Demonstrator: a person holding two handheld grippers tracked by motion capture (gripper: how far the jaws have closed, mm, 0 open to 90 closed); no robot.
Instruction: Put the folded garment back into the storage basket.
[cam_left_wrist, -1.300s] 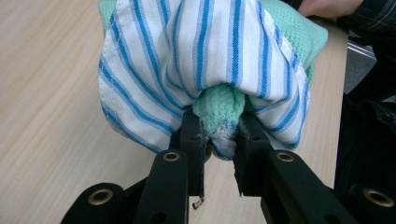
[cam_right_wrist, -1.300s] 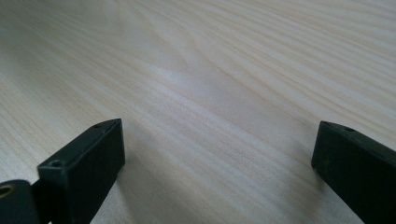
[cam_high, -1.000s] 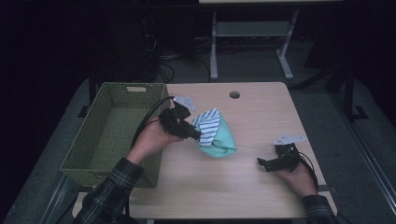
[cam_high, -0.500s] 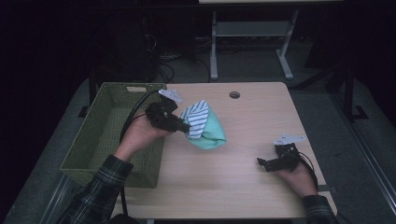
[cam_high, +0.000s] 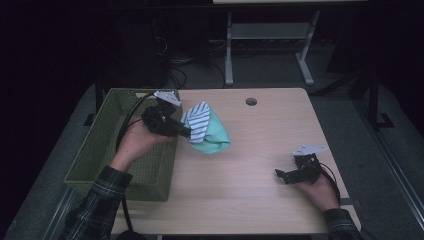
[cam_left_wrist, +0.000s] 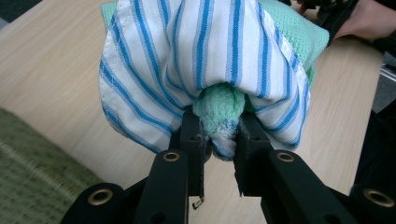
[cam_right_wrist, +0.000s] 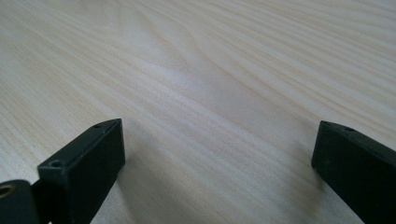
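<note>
Fingers (cam_left_wrist: 191, 135) of the left gripper (cam_high: 184, 132) pinch the cloth bundle (cam_high: 206, 131), lifted beside the basket (cam_high: 95, 150), probably bound for it; right gripper (cam_high: 280, 175) rests spread wide on the table (cam_high: 260, 200), idle.

High view dim, murky; surroundings near black, desk (cam_high: 260, 165) alone moderately lit from above. Colours muted, mild noise, soft detail. Faint shadows under green basket (cam_high: 95, 150) and hands. Left gripper view bright, even light; striped cloth (cam_left_wrist: 196, 60) sharp, desk edges and basket corner blurred. Right gripper view bright, soft sheen on wood grain; black fingers (cam_right_wrist: 84, 168) out of focus, soft shadows beneath them.
</note>
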